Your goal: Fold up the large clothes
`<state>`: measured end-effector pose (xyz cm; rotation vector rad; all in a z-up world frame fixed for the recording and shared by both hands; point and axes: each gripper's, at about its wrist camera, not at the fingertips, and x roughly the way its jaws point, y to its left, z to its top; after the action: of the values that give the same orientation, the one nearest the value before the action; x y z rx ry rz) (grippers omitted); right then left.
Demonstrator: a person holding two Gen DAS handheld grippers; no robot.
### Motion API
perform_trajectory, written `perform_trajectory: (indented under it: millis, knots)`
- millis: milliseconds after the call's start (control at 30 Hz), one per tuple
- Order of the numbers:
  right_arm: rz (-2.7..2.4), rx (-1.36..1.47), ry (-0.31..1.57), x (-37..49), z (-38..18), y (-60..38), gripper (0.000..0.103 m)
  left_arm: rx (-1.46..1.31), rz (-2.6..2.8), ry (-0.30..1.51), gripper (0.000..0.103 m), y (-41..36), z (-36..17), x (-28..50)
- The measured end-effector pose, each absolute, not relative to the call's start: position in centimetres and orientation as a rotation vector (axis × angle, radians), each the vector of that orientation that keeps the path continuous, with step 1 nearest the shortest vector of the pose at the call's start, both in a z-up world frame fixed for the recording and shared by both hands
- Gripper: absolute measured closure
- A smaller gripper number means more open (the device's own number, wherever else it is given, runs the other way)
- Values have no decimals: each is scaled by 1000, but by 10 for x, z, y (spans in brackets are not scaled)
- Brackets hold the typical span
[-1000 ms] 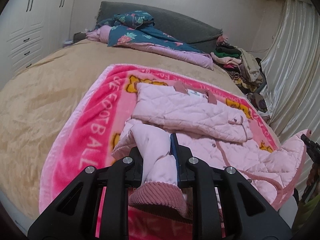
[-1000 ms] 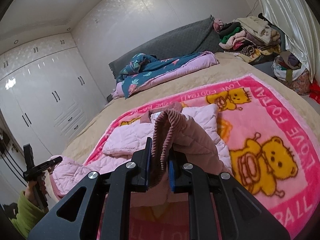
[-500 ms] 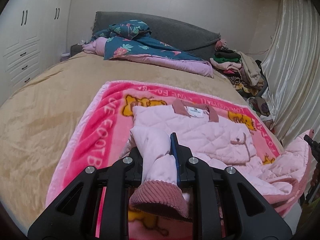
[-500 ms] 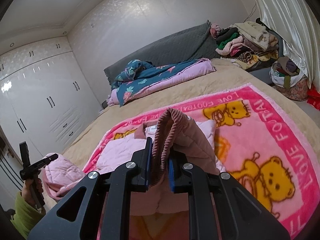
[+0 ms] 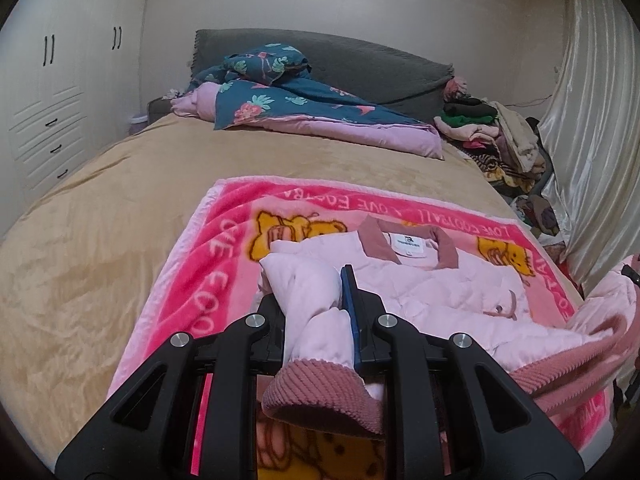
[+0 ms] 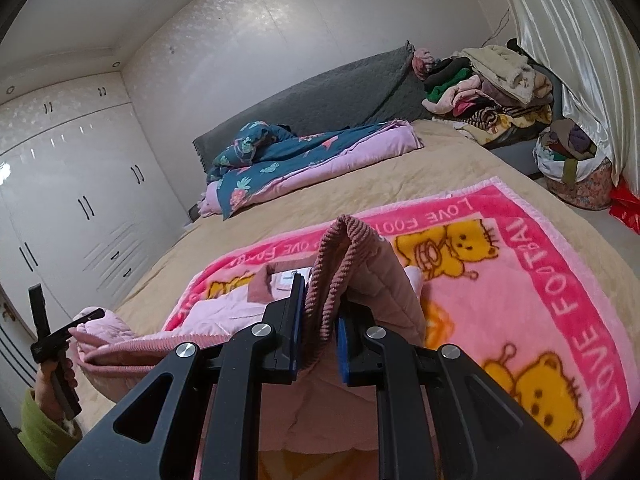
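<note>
A pale pink quilted jacket (image 5: pixel 436 284) lies on a pink bear blanket (image 5: pixel 224 248), its collar (image 5: pixel 404 242) toward the headboard. My left gripper (image 5: pixel 312 294) is shut on a bunched corner of the jacket with its dusty-pink ribbed hem (image 5: pixel 316 392) hanging below the fingers. In the right wrist view my right gripper (image 6: pixel 320 300) is shut on the other end of the ribbed hem (image 6: pixel 340 240), which is held up above the blanket (image 6: pixel 560 280). The hem sags between the two grippers. The left gripper (image 6: pixel 86 318) shows at that view's left edge, in a hand with a green sleeve (image 6: pixel 40 428).
A tan bedspread (image 5: pixel 100 240) covers the bed. A folded blue floral quilt (image 5: pixel 304 108) lies by the grey headboard (image 5: pixel 360 64). Piled clothes (image 5: pixel 496 136) and a curtain (image 5: pixel 588 160) stand to the right, white wardrobes (image 6: pixel 80 200) to the left.
Both grippers have carried the jacket's hem forward and slightly up, toward the collar. The collar and headboard now look nearer. Both grips are unchanged.
</note>
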<state>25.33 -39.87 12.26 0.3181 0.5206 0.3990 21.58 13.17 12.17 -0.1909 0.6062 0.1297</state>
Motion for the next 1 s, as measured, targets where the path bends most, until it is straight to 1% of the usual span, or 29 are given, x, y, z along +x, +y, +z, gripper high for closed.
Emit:
perform_trajectory:
  millis: [500, 967, 1000]
  knots:
    - [379, 359, 562, 300, 112, -400, 90, -186, 184, 592, 89, 134, 107, 242]
    - [376, 398, 636, 338, 86, -398, 90, -168, 200, 624, 89, 136, 88, 263]
    - [383, 407, 644, 340, 84, -399, 88, -168, 201, 626, 89, 137, 87, 265]
